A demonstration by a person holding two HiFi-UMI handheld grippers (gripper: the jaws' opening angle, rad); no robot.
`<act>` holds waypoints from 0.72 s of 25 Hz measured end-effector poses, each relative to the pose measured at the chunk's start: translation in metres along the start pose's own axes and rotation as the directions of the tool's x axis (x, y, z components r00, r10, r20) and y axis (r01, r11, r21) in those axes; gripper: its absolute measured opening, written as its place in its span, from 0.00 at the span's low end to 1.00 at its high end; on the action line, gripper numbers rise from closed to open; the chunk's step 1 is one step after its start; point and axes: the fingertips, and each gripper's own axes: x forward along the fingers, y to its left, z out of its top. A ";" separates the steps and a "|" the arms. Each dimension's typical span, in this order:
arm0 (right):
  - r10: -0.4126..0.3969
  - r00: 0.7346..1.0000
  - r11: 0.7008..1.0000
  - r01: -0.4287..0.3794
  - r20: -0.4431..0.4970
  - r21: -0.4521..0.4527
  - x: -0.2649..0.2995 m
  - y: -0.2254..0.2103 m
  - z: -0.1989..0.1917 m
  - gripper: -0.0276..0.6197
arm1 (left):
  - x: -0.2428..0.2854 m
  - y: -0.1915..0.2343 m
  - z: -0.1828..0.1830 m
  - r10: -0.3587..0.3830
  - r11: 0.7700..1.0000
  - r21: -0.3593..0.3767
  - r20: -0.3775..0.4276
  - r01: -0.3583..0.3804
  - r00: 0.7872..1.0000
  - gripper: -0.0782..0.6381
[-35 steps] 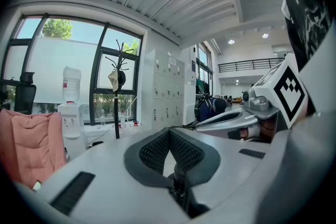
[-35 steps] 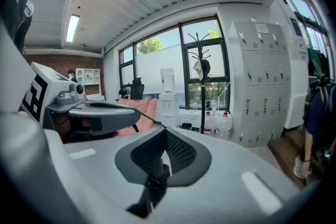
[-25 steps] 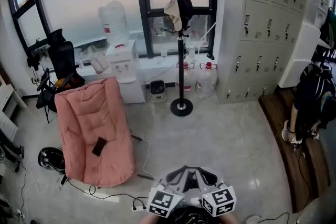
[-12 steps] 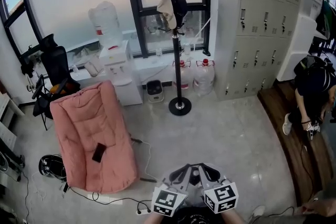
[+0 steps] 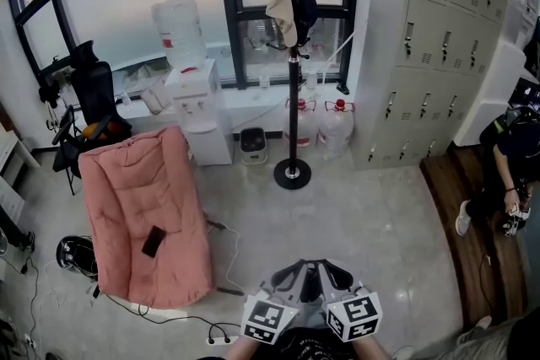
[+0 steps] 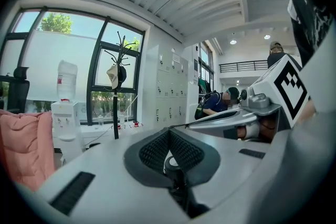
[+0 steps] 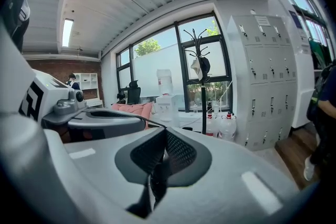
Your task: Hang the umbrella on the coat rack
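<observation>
Head view: your left tool (image 5: 295, 274) and right tool (image 5: 327, 272) stayed side by side at the bottom edge. Both were closed tight, with nothing seen in either. Over the last second the room slid only slightly across the frame. The coat rack (image 5: 292, 80) stood well off by the window. A dark oblong thing (image 5: 154, 240) lay on the pink chair (image 5: 139, 198), possibly the folded umbrella, not certain.

Left gripper view: pads (image 6: 156, 150) met, rack far ahead.

Right gripper view: same, pads together.

Judgement: you had not begun the pickup.
</observation>
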 end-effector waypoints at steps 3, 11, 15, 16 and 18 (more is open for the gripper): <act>0.008 1.000 1.000 -0.008 -0.012 0.006 0.015 -0.014 0.003 0.05 | 0.019 0.009 0.003 0.009 1.000 -0.003 -0.008 -0.009 1.000 0.12; 0.047 0.999 0.999 -0.047 -0.001 -0.004 0.056 -0.046 0.026 0.05 | 0.061 0.039 0.018 0.051 0.999 0.006 -0.005 -0.051 0.999 0.12; 0.062 0.998 0.998 -0.062 -0.019 -0.007 0.071 -0.060 0.028 0.05 | 0.080 0.048 0.019 0.063 0.998 0.000 -0.022 -0.063 0.998 0.12; 0.064 0.998 0.998 -0.065 -0.024 -0.007 0.074 -0.064 0.028 0.05 | 0.086 0.049 0.018 0.064 0.998 -0.004 -0.026 -0.065 0.998 0.12; 0.071 0.997 0.997 -0.071 -0.034 -0.007 0.079 -0.073 0.027 0.05 | 0.096 0.051 0.016 0.069 0.998 -0.009 -0.036 -0.069 0.997 0.12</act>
